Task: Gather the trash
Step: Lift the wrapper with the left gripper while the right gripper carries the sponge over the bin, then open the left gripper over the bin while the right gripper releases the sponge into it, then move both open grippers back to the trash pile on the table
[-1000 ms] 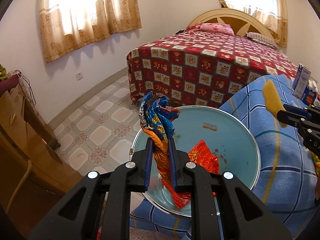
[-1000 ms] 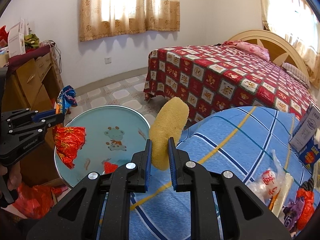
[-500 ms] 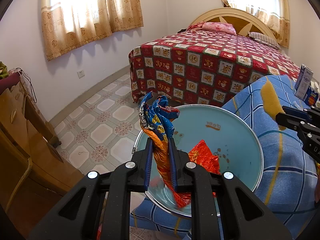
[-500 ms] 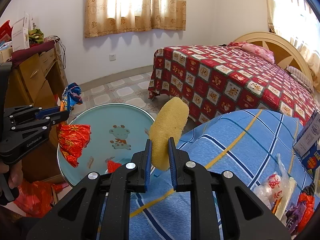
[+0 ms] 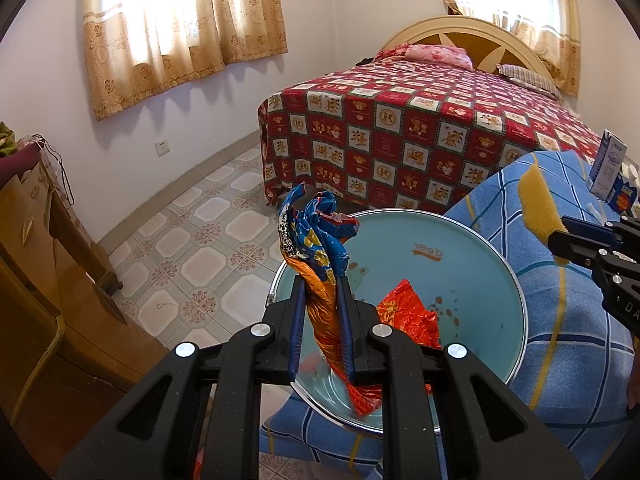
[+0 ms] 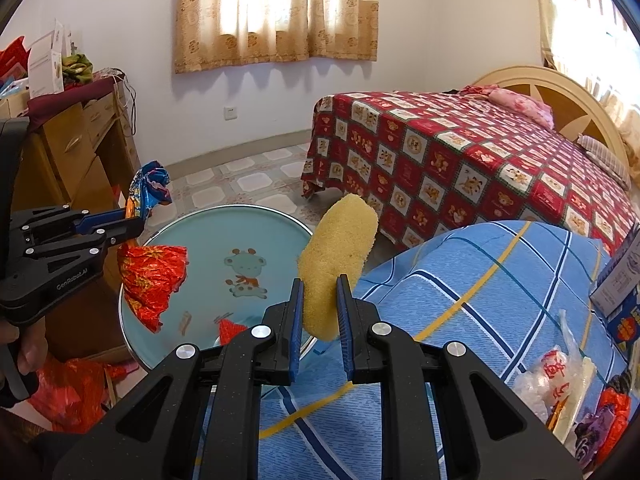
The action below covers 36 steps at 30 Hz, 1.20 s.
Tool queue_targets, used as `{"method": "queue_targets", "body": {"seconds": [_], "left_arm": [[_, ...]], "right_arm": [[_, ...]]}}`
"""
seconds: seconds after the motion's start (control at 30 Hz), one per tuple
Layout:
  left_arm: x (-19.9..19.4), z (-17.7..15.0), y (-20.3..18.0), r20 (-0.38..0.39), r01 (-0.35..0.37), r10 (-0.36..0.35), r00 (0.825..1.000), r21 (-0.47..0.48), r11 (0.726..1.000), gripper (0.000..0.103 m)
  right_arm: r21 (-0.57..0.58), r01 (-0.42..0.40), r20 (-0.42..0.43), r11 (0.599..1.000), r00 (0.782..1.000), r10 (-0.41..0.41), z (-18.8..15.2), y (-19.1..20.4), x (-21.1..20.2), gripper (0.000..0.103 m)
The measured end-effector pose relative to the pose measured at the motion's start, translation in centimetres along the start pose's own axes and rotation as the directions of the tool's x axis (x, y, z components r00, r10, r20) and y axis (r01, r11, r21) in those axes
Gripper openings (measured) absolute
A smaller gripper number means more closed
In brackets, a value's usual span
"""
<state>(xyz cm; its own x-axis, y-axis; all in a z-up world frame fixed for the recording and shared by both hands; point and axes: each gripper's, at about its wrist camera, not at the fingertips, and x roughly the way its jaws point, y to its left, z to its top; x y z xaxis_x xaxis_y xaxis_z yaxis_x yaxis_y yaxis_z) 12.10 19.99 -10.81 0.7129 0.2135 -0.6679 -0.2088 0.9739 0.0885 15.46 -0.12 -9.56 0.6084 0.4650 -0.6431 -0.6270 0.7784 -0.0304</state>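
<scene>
Left gripper (image 5: 322, 320) pinches a crumpled snack wrapper (image 5: 320, 248) above the near rim of the round tray (image 5: 472, 264). Right gripper (image 6: 319, 312) clamps a yellow sponge (image 6: 336, 256) right of the tray. Recommend maintaining firm grip pressure while carrying the wrapper clear.

At the centre of both views we see a round pale-blue tray with a metal rim (image 6: 280, 216) and a cartoon deer print, resting on the blue plaid cloth-covered surface (image 6: 480, 280) that fills the lower right. On the tray lie small red foil scraps (image 6: 230, 326) and brownish crumbs (image 5: 444, 310). At the lower right of the right wrist view, the plaid cloth carries a clear plastic bag with red print (image 6: 556, 368), crumpled red and purple wrappers (image 6: 608, 420) and a white-and-blue carton (image 6: 622, 280).
</scene>
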Motion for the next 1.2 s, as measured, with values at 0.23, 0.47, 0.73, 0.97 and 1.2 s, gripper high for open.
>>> {"method": "queue_targets", "body": {"seconds": [0.23, 0.47, 0.73, 0.97, 1.2], "left_arm": [[0.0, 0.0, 0.0, 0.001, -0.001, 0.001, 1.000, 0.000, 1.000, 0.016], [0.0, 0.0, 0.0, 0.000, -0.003, 0.003, 1.000, -0.002, 1.000, 0.016], [0.1, -0.4, -0.1, -0.002, -0.015, 0.015, 1.000, -0.016, 1.000, 0.043], [0.0, -0.6, -0.2, -0.003, -0.016, 0.016, 1.000, -0.026, 1.000, 0.066], [-0.3, -1.8, -2.8, -0.026, 0.045, -0.045, 0.999, 0.009, 0.999, 0.076]], "right_arm": [[0.000, -0.001, -0.001, 1.000, 1.000, 0.001, 0.0, 0.0, 0.0, 0.017], [-0.013, -0.013, -0.004, 1.000, 1.000, 0.013, 0.0, 0.7, 0.3, 0.017], [-0.040, -0.053, -0.002, 0.998, 0.999, 0.053, 0.1, 1.6, 0.8, 0.045], [-0.029, -0.040, 0.002, 0.999, 0.999, 0.040, -0.2, 1.6, 0.6, 0.057], [0.000, 0.071, 0.021, 0.997, 0.997, -0.071, -2.4, 0.1, -3.8, 0.061]]}}
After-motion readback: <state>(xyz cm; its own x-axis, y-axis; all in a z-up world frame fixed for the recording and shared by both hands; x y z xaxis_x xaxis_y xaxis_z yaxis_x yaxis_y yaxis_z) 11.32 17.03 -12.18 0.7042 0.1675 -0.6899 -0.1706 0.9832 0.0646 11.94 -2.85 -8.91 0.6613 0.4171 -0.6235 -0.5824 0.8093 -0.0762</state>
